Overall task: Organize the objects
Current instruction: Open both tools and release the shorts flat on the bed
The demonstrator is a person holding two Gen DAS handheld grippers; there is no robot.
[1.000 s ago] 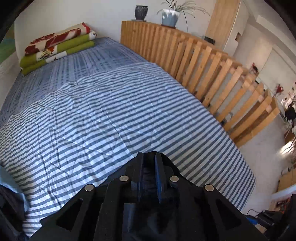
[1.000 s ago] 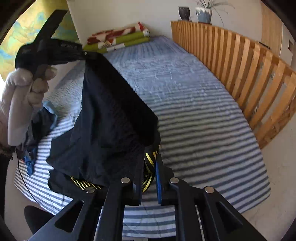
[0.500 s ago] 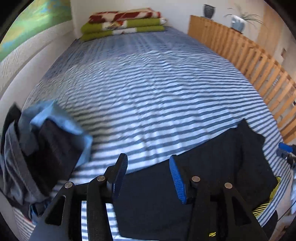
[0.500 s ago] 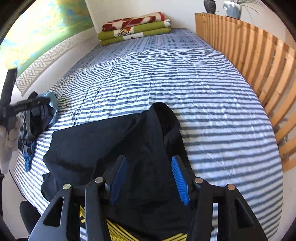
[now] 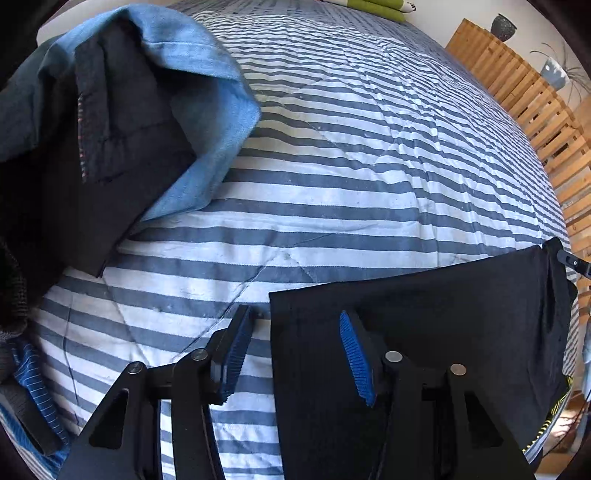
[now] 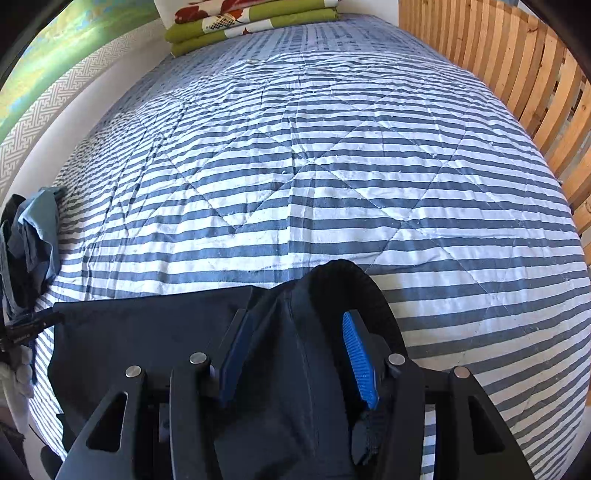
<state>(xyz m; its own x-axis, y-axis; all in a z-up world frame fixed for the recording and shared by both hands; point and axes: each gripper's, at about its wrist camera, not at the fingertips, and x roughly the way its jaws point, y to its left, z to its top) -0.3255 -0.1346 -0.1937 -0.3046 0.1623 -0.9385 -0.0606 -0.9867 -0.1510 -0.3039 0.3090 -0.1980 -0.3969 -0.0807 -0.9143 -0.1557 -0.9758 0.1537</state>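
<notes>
Clothing heaped in blue and dark folds [image 5: 122,110] fills the space ahead-left of the left claw [image 5: 295,350] in its own view; the right wrist view shows that heap [image 6: 29,240] only small at the far left, plus folded green blankets [image 6: 251,26] far ahead. Both claws stand apart, gripping nothing. The black garment [image 5: 443,332] lies flat on the striped bed [image 5: 369,166], its corner edge between the left claw's fingers, and spreads under and ahead of the right claw [image 6: 295,350].
</notes>
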